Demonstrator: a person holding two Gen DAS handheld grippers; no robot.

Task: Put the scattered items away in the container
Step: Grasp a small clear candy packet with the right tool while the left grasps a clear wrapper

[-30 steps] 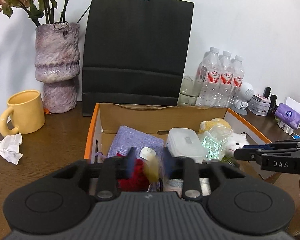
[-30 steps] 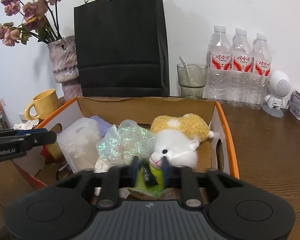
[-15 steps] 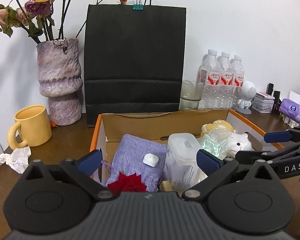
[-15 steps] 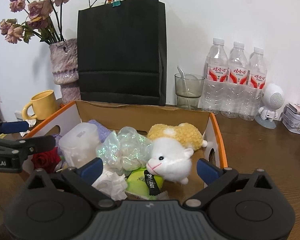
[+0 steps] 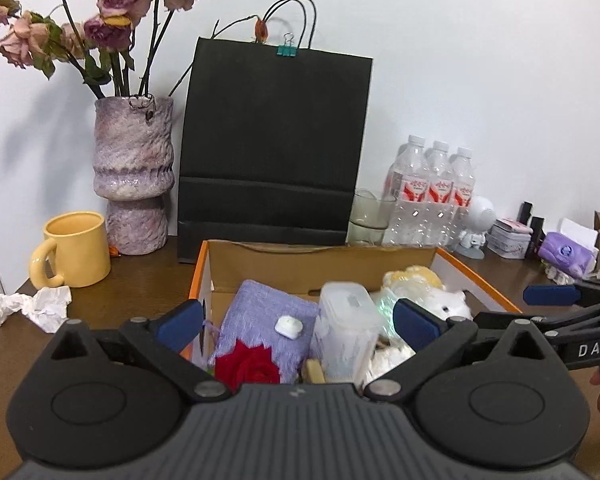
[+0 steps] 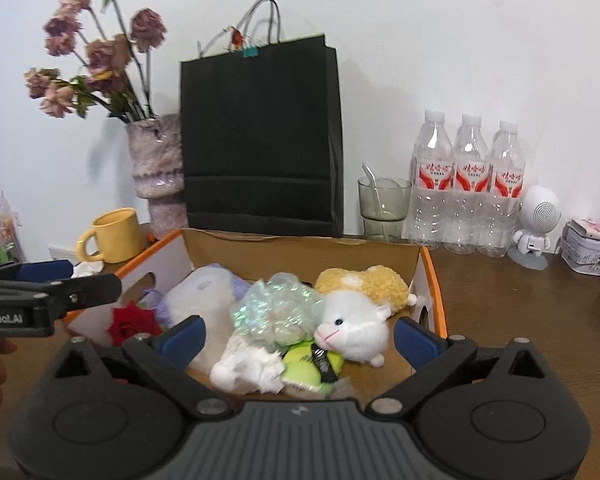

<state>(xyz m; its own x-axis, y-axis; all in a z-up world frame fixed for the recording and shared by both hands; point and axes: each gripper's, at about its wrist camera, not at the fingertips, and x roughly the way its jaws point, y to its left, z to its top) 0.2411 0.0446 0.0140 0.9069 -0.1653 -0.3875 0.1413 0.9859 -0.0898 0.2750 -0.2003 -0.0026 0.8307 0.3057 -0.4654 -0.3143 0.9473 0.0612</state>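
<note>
Cardboard box [image 5: 380, 258], orange-rimmed and open-topped, sits on the wooden table [image 5: 148, 276] directly ahead of both grippers and holds all the task items seen.

Writing: "DAS" reads on the right gripper's [image 6: 300, 334] side in the left wrist view; "nRobot.AI" reads, cut off by the frame edge, on the left gripper's [image 5: 296, 322] side in the right wrist view. Three water bottles [image 6: 468, 184] beyond the box carry red-and-white labels, the characters too small to read.

Contents, left gripper: beyond and between its fingers, a lilac pouch [image 5: 260, 316] with a small white case [image 5: 288, 326] lying on it, a red rose [image 5: 248, 366] at the pouch's near edge, and a clear lidded tub [image 5: 348, 328] beside them.

Contents, right gripper: between its fingers, an iridescent wrapper [image 6: 276, 310], crumpled white tissue [image 6: 248, 368], a green ball [image 6: 304, 368] with a black tag, and a white-and-yellow plush [image 6: 356, 320].

Grippers: both have just been opening. Each now stands spread wide above the near side of the box, gripping nothing.
</note>
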